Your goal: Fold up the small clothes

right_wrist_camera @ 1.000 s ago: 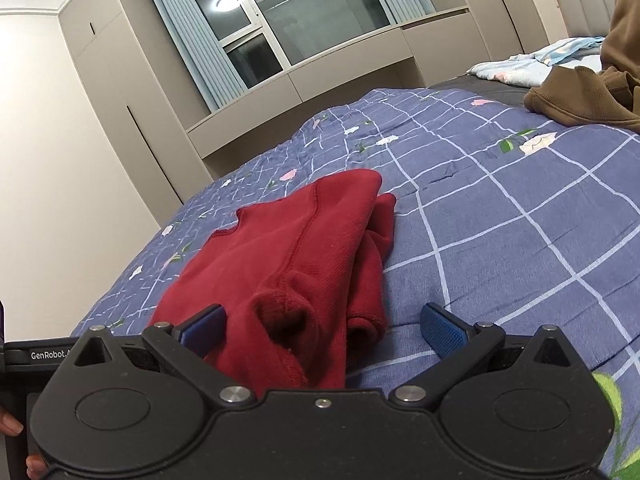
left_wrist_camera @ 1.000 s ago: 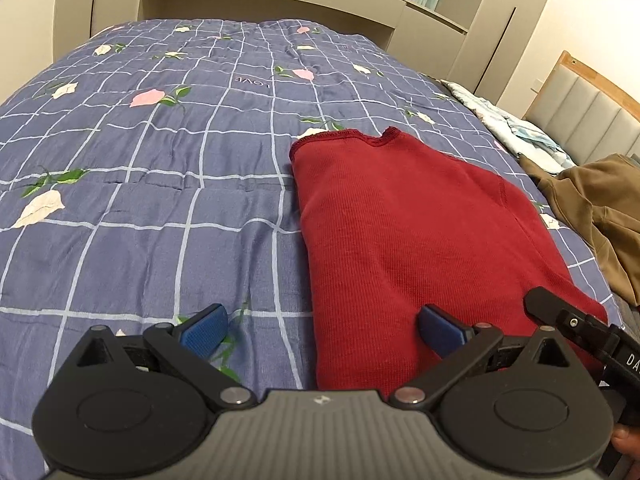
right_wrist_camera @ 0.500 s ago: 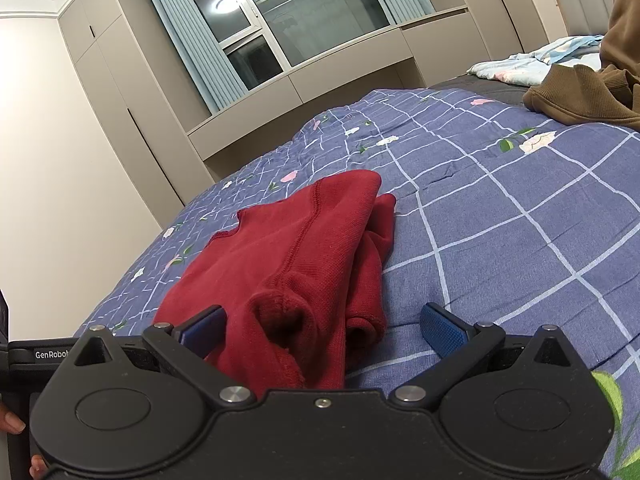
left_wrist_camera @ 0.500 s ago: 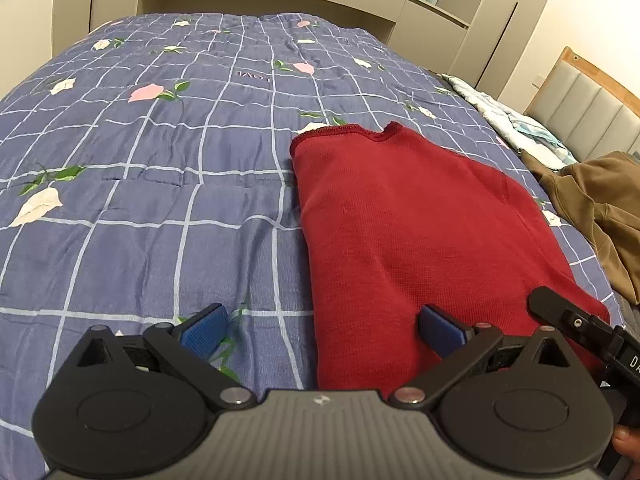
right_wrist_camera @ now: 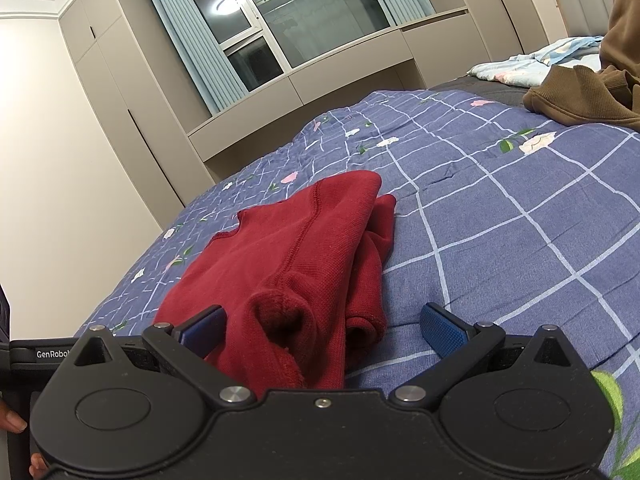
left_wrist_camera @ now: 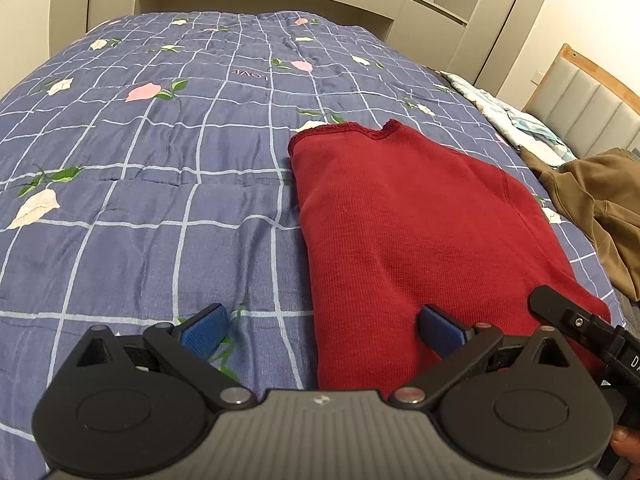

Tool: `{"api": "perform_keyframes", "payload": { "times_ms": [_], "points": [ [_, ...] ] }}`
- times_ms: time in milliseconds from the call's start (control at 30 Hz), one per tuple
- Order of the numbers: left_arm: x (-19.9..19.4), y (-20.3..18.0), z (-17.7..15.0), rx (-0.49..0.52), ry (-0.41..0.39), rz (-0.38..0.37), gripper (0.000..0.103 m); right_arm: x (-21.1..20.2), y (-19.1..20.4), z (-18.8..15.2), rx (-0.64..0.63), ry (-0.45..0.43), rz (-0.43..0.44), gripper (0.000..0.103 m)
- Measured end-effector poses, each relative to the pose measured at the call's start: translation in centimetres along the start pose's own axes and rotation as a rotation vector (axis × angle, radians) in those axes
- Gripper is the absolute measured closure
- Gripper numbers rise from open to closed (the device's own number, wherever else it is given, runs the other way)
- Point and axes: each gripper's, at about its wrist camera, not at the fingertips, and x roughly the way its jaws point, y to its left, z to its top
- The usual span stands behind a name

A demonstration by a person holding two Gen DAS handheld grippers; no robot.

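A small red knit top [left_wrist_camera: 404,232] lies folded lengthwise on the blue checked floral quilt [left_wrist_camera: 160,168], its neckline at the far end. My left gripper [left_wrist_camera: 322,330] is open at its near left corner, with the fabric's left edge between the blue pads. The right gripper's black body [left_wrist_camera: 576,324] shows at the near right corner. In the right wrist view the same red top [right_wrist_camera: 296,248] lies with its bunched sleeve cuffs nearest. My right gripper [right_wrist_camera: 320,326] is open, and the cuffs sit between its pads.
A brown garment [left_wrist_camera: 600,208] lies in a heap on the right side of the bed, also in the right wrist view [right_wrist_camera: 580,96]. A pale blue patterned cloth [left_wrist_camera: 516,124] lies beyond it. A padded headboard [left_wrist_camera: 592,100], wardrobes and a window [right_wrist_camera: 288,28] surround the bed.
Both views have shifted only slightly; the left gripper has tilted a little so the bed sits lower in view. Both grippers stay open and the red top has not moved.
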Motion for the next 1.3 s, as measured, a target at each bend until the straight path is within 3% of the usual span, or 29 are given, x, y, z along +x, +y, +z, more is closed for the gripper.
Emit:
{"api": "perform_keyframes", "payload": {
  "times_ms": [200, 367, 467, 567, 667, 833, 1000, 1300],
  "points": [
    [0.0, -0.2, 0.1, -0.005, 0.007, 0.005, 0.000, -0.1, 0.1, 0.0, -0.013, -0.003, 0.005, 0.008],
    [-0.3, -0.2, 0.4, -0.019, 0.020, -0.001, 0.003, -0.3, 0.1, -0.1, -0.020, 0.004, 0.040, 0.025],
    [-0.6, -0.4, 0.5, -0.013, 0.025, -0.015, 0.013, -0.2, 0.3, -0.1, -0.021, 0.011, 0.050, 0.032],
    [-0.8, -0.7, 0.7, -0.024, 0.045, -0.077, 0.046, -0.2, 0.3, 0.1, -0.003, 0.031, 0.055, 0.041],
    [-0.9, -1.5, 1.0, -0.022, 0.058, -0.054, 0.052, -0.3, 0.4, 0.2, 0.040, 0.047, 0.047, 0.050],
    [-1.7, -2.9, 1.7, 0.028, 0.059, -0.020, 0.072, -0.8, 1.6, 0.5, 0.048, 0.048, 0.006, 0.062],
    [-3.6, -3.3, 2.8, 0.052, 0.033, -0.028, 0.077, -1.6, 3.6, 1.8, 0.030, 0.034, -0.028, 0.069],
    [-9.5, -1.5, 4.3, 0.069, -0.056, 0.003, 0.079, -3.4, 10.1, 3.1, -0.057, -0.012, 0.032, 0.070]
  ]
}}
